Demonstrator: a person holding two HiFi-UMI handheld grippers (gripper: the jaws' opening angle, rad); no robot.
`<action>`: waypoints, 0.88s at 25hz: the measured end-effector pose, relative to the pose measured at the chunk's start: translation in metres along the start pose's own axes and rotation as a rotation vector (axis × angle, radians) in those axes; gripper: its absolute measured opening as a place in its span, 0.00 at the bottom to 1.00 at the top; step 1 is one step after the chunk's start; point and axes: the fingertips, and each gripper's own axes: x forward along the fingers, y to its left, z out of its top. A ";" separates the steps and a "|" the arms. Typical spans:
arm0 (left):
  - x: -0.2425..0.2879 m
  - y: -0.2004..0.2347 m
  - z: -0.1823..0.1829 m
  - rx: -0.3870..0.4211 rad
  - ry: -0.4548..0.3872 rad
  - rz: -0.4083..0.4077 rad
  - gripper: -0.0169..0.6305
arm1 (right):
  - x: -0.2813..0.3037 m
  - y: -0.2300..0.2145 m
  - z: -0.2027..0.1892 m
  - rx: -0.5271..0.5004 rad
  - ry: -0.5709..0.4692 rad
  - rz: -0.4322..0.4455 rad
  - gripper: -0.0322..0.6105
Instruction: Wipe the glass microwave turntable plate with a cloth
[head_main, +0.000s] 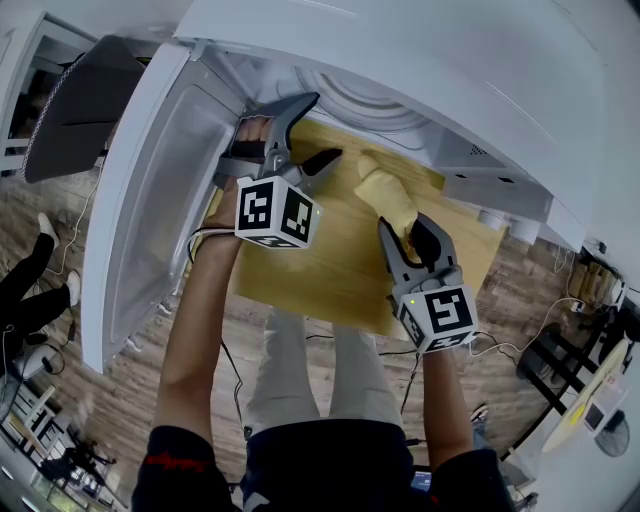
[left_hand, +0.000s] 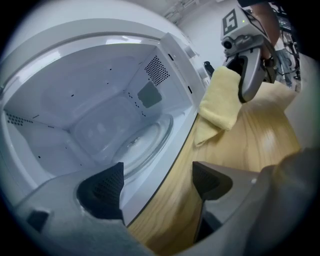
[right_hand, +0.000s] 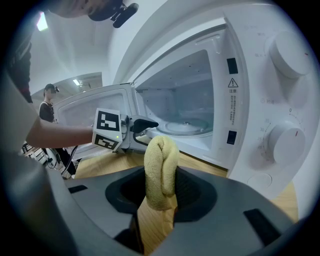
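The glass turntable plate (left_hand: 142, 140) lies on the floor of the open white microwave (right_hand: 235, 95); it also shows as a clear disc (right_hand: 182, 126) in the right gripper view. My left gripper (left_hand: 157, 182) stands open at the front lip of the cavity, with nothing between its pads. In the head view that left gripper (head_main: 322, 128) points into the oven mouth. My right gripper (right_hand: 161, 190) is shut on a folded yellow cloth (right_hand: 161, 172), which sticks up from the jaws. The cloth (head_main: 385, 195) hangs over the wooden table in front of the oven, apart from the plate.
The microwave door (head_main: 150, 200) swings wide open to the left. The oven stands on a wooden table (head_main: 330, 270). Two round knobs (right_hand: 287, 142) sit on the control panel at the right. A person (right_hand: 47, 107) stands in the background.
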 end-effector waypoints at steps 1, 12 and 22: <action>0.000 0.000 0.000 -0.001 -0.002 0.001 0.67 | 0.000 -0.001 0.002 -0.001 -0.004 -0.002 0.27; 0.000 0.000 0.001 0.000 -0.004 -0.002 0.67 | 0.016 -0.005 0.043 -0.036 -0.082 0.007 0.27; 0.000 0.000 0.000 0.003 -0.005 -0.001 0.67 | 0.048 -0.012 0.093 -0.114 -0.178 -0.035 0.27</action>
